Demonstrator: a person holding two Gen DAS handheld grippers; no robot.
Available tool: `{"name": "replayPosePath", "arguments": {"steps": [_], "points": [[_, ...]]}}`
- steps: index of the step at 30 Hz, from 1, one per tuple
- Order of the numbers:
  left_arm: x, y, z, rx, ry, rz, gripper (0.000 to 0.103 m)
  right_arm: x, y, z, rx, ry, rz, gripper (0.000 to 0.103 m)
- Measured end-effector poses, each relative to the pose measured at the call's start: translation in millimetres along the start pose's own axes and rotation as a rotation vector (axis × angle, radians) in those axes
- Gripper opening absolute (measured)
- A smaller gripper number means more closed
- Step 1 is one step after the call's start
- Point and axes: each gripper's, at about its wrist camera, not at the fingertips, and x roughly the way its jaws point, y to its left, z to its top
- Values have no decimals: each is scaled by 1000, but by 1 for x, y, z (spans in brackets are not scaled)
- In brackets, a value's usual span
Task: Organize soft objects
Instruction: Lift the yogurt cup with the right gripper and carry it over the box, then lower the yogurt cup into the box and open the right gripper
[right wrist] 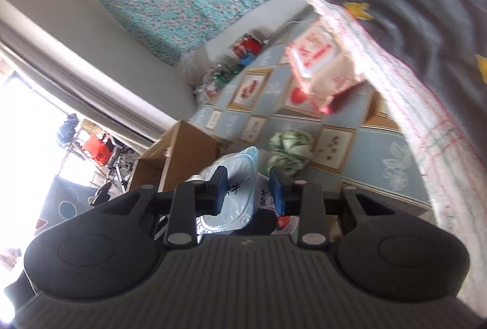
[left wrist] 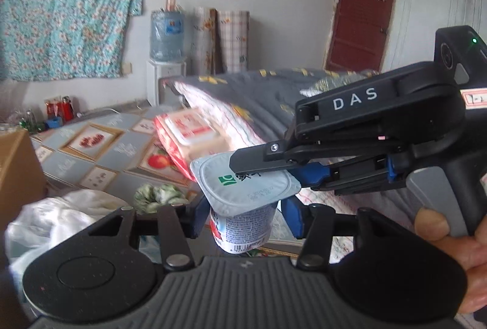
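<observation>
Yogurt cup sits between the blue pads of the left tongs, which are clamped on its sides and hold it upright above the patterned surface. Its foil lid carries a green square logo, some Chinese characters partly hidden, and a faint printed date line too small to read; the cup's side shows dense small print and a red picture, also unreadable.

The right tongs reach in from the right in the left wrist view, their dark upper finger lying across the lid and a blue pad under the lid's rim at the right. The white letters "DAS" stand on their black housing, a small green light glows at the far end, and a hand grips the grey handle. In the right wrist view the same lid lies between the blue pads of these tongs, with black Chinese writing on the foil; they appear pinched on the lid's edge.

Behind the cup lies a red and white pack of wipes with red Chinese lettering, blurred, resting against a folded grey quilt with yellow marks. A green and white cloth bundle lies on the tile-patterned sheet, near a white plastic bag and a cardboard box. A water bottle with a blue label stands by the wall.
</observation>
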Motion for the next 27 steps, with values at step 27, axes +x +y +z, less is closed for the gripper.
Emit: {"name": "replayPosePath", "arguments": {"steps": [27], "points": [[-133,256,-29,-456,152,396,53,262,287,-99,-399,648,172,38]]}}
